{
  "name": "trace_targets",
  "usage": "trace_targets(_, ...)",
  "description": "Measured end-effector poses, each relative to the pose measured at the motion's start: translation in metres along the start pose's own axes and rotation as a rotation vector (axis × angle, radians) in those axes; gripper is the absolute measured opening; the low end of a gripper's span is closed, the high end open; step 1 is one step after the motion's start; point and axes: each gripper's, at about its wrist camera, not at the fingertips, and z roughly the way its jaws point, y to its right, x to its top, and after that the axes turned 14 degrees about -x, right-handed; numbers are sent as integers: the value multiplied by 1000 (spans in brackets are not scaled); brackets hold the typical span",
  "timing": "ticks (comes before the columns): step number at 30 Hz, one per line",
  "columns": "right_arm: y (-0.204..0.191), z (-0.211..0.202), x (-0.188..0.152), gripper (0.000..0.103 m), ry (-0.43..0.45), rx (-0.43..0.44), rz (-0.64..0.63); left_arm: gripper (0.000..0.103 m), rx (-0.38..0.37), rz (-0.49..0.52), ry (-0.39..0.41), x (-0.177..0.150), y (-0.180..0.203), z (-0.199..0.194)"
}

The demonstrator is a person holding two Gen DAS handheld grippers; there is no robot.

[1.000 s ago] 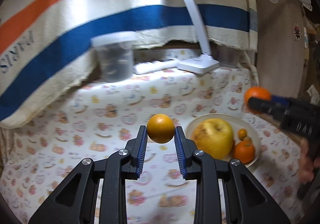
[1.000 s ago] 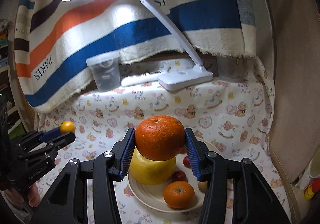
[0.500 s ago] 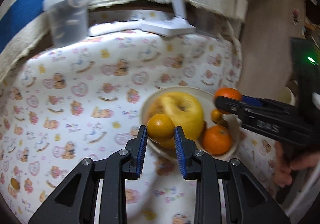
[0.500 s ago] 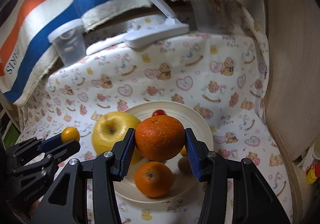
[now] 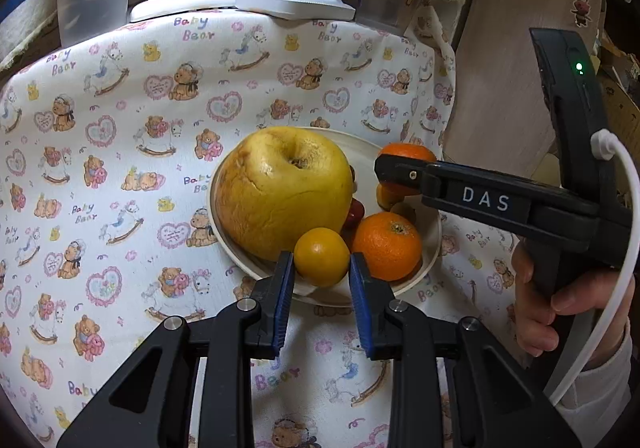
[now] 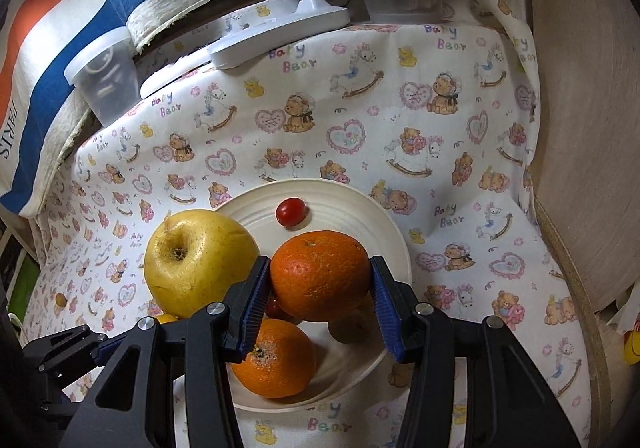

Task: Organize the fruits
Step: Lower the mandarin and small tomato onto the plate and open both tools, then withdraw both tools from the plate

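Both tools are at the placing step: the left tool (image 5: pixel 321 275) grips a small yellow-orange citrus (image 5: pixel 321 257) at the round cream plate's (image 5: pixel 433 226) 6 o'clock rim, the right tool (image 6: pixel 320 288) clamps a large dimpled orange (image 6: pixel 320 274) above its centre, and next each should likely lower into a free gap and part its jaws.

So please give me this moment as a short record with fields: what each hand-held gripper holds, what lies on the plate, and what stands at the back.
left hand-held gripper: shut on small orange, at the near rim of the plate
right hand-held gripper: shut on big orange, over the plate
on plate: yellow apple, another orange, cherry tomato
surface: tablecloth with bear print
at back: lamp base, plastic tub
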Motion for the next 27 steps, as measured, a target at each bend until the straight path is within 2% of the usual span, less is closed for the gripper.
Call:
trace_targets(6,1,7,-1,51,-33,-8,11,27,2,17,0,-2,1,2)
trace_targets(10,-1,7,-2,52,-23,-6,7,27,0,16,0,-2,0,3)
trace_targets(11,-1,4,-2,58,-12,-8,5,27,-1,15,1,-3,0,3)
trace_targets(12,-2,3,-2,68,-4,-16,4,27,0,15,0,-3,0,4)
trace_targets(14,-1,-2,-2,74,29,-33,8,27,7,19,-5,-5,0,6)
trace_targets(18,2,-5,0,74,38,-23,26,28,29,43,1,-5,4,7)
trace_targets(20,4,-7,0,74,40,-11,38,39,33,39,9,-4,3,5)
trace_targets(21,4,-8,1,74,43,-6,41,40,40,40,16,-4,2,3)
trace_targets(27,-4,-27,0,74,84,38,28,40,81,58,85,1,2,-23)
